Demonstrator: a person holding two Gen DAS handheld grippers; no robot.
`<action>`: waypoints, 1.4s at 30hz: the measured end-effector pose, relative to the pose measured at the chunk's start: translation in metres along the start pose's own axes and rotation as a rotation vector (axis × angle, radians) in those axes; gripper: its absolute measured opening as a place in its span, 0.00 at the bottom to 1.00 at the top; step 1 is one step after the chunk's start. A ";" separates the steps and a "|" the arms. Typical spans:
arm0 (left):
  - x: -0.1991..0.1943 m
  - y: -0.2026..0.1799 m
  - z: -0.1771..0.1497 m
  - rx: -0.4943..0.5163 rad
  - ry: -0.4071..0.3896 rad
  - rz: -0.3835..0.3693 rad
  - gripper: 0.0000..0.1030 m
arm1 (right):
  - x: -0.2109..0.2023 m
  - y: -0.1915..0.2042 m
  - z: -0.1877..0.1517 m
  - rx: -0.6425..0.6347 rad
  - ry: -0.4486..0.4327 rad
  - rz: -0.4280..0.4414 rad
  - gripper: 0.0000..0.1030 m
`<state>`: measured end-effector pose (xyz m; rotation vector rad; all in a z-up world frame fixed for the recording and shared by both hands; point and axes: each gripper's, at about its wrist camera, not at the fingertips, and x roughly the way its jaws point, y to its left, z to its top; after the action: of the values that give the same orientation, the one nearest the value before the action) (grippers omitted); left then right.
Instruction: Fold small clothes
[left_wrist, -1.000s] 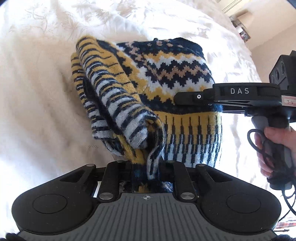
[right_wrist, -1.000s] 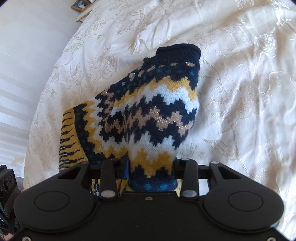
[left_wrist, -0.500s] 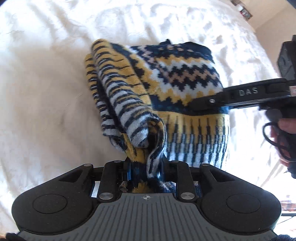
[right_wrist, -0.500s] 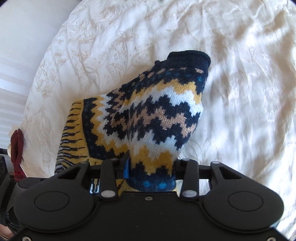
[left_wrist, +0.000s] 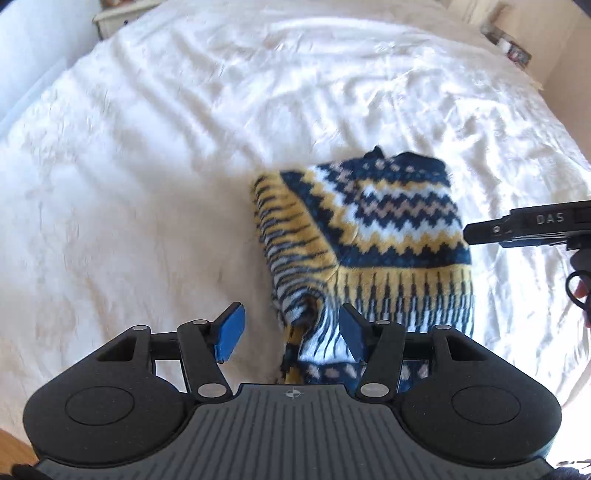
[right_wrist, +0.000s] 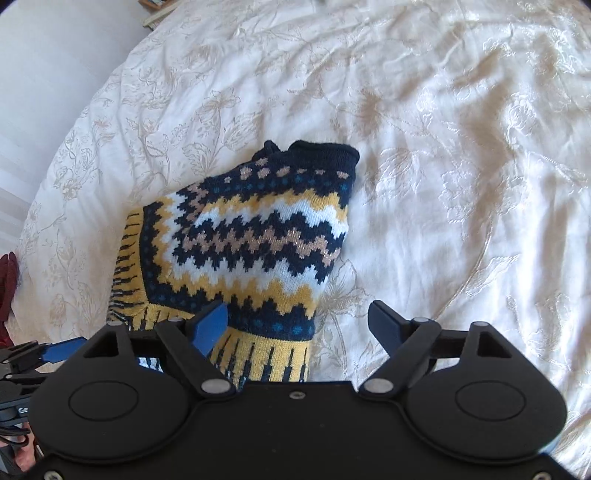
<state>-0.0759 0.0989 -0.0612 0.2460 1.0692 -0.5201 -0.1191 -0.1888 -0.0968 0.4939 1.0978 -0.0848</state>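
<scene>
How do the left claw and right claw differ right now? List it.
1. The right claw gapes wider than the left claw.
2. The knitted sweater lies between the left claw's fingers; the right claw sits over its hem edge and bare bedspread.
Shared: both have just been opening, gripping nothing.

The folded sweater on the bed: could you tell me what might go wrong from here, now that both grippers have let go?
1. The left gripper has just been opening, and the sweater's loose striped corner lies against one of its fingers; withdrawing could snag it and undo the fold.
2. The right gripper, jaws also just opened, hangs over the hem; one blue pad could drag it.
3. The wrinkled bedspread may let the bundle slump.
</scene>
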 end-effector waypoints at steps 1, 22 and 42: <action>0.005 -0.013 0.010 0.024 -0.023 0.002 0.54 | -0.002 0.000 0.002 0.002 -0.013 -0.014 0.84; 0.136 0.015 0.065 0.016 0.157 0.075 1.00 | 0.092 -0.002 0.032 0.050 0.109 -0.310 0.99; 0.111 0.005 0.086 0.061 0.187 0.119 1.00 | 0.059 0.036 0.032 0.029 0.098 -0.491 0.99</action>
<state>0.0342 0.0344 -0.1190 0.4160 1.2130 -0.4294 -0.0538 -0.1597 -0.1246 0.2466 1.2975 -0.5115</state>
